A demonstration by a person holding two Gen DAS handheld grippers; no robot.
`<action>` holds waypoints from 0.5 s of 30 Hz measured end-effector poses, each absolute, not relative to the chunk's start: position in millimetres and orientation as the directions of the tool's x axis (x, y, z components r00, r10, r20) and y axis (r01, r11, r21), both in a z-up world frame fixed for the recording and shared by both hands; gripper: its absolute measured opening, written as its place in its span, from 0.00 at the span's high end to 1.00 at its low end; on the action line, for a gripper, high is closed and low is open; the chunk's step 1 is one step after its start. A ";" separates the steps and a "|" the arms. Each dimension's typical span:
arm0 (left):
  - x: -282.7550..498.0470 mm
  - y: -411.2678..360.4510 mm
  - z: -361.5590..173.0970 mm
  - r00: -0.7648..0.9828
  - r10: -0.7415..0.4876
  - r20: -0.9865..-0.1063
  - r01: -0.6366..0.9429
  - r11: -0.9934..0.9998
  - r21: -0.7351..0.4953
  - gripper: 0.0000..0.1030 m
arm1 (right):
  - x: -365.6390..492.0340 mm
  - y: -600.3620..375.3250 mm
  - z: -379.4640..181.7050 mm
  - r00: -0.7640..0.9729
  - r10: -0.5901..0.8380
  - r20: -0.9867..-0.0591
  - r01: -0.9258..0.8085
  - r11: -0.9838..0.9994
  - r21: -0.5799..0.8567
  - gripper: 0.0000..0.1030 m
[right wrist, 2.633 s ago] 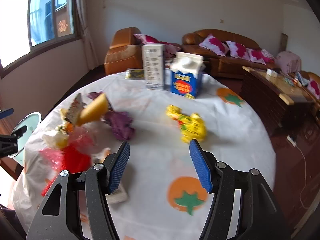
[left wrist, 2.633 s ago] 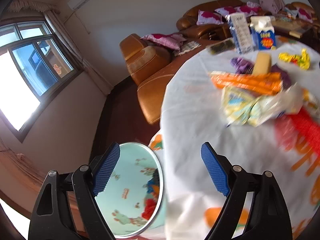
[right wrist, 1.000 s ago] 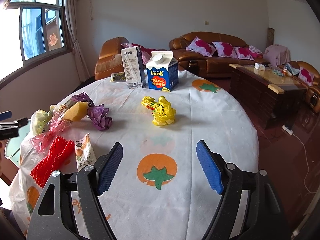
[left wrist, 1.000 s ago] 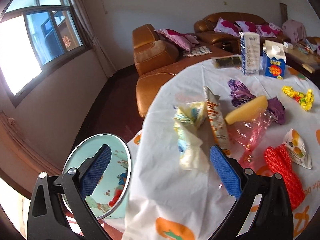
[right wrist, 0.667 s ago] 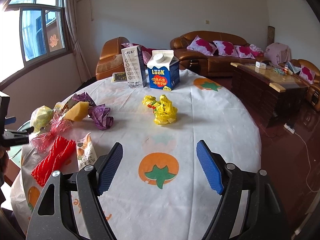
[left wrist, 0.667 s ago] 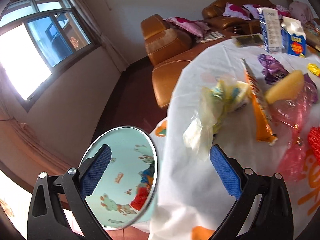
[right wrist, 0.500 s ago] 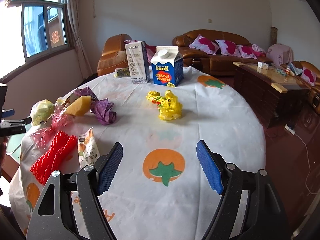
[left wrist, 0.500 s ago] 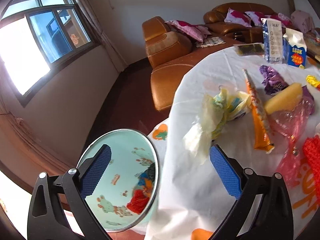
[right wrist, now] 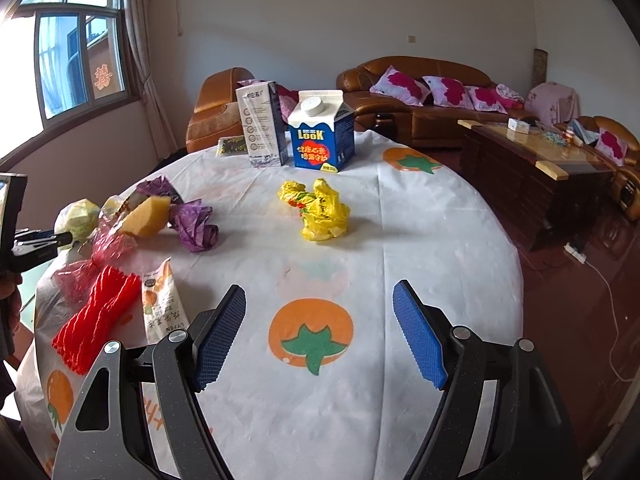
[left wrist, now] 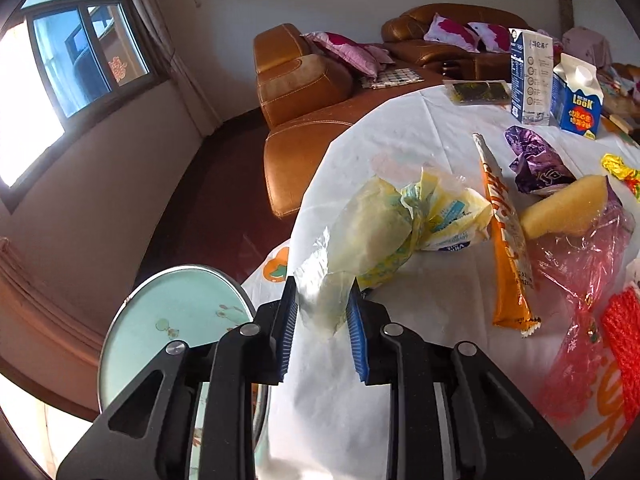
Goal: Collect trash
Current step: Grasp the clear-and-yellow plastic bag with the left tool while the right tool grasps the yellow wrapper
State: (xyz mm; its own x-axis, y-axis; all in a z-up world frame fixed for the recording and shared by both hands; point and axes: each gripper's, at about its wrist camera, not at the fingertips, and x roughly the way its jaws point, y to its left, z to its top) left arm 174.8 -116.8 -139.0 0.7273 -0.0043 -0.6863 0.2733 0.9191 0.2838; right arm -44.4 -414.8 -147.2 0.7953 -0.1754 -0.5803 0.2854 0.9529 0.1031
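Observation:
My left gripper [left wrist: 322, 330] is shut on the near end of a crumpled pale yellow plastic wrapper [left wrist: 392, 224] at the table's left edge; the wrapper also shows in the right wrist view [right wrist: 78, 216]. A pale green trash bin [left wrist: 172, 344] stands below the table edge, left of that gripper. My right gripper [right wrist: 318, 334] is open and empty above the white tablecloth [right wrist: 420, 248]. Other trash lies on the table: an orange snack packet [left wrist: 506, 236], a yellow sponge [right wrist: 146, 216], purple wrappers [right wrist: 196, 226], a yellow crumpled bag [right wrist: 320, 210], red netting [right wrist: 96, 314] and a pink bag [left wrist: 580, 276].
Two cartons stand at the far side, a grey-blue one [right wrist: 262, 124] and a blue LOOK one [right wrist: 322, 136]. A small printed packet [right wrist: 162, 306] lies near the right gripper. Brown sofas [right wrist: 420, 108] and a wooden coffee table [right wrist: 532, 172] stand beyond the table.
My left gripper has moved forward to the pale yellow wrapper and shut on its near end. My right gripper has stayed open and almost still.

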 end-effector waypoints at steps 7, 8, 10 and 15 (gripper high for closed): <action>162.0 -105.6 -118.1 0.772 -0.016 -0.636 0.263 0.918 0.297 0.81 | -26.4 -434.7 -131.7 0.786 -0.203 -0.584 0.356 0.921 0.159 0.31; 159.2 -103.5 -113.9 0.778 -0.024 -0.628 0.263 0.920 0.291 0.81 | -21.2 -436.6 -129.6 0.786 -0.201 -0.585 0.360 0.917 0.169 0.32; 156.1 -99.5 -106.7 0.784 -0.031 -0.620 0.259 0.924 0.281 0.81 | -2.7 -442.1 -124.8 0.782 -0.179 -0.597 0.369 0.905 0.213 0.33; 152.6 -90.8 -98.0 0.791 -0.040 -0.610 0.252 0.930 0.266 0.81 | 42.4 -445.6 -127.1 0.749 -0.166 -0.642 0.400 0.885 0.238 0.39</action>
State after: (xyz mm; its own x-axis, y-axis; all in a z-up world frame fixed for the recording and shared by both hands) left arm 152.6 -90.8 -98.0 0.7910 -0.0399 -0.6105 0.2524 0.9303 0.2662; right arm 42.4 -445.6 -127.1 0.7486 -0.1661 -0.6418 0.4001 0.8851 0.2376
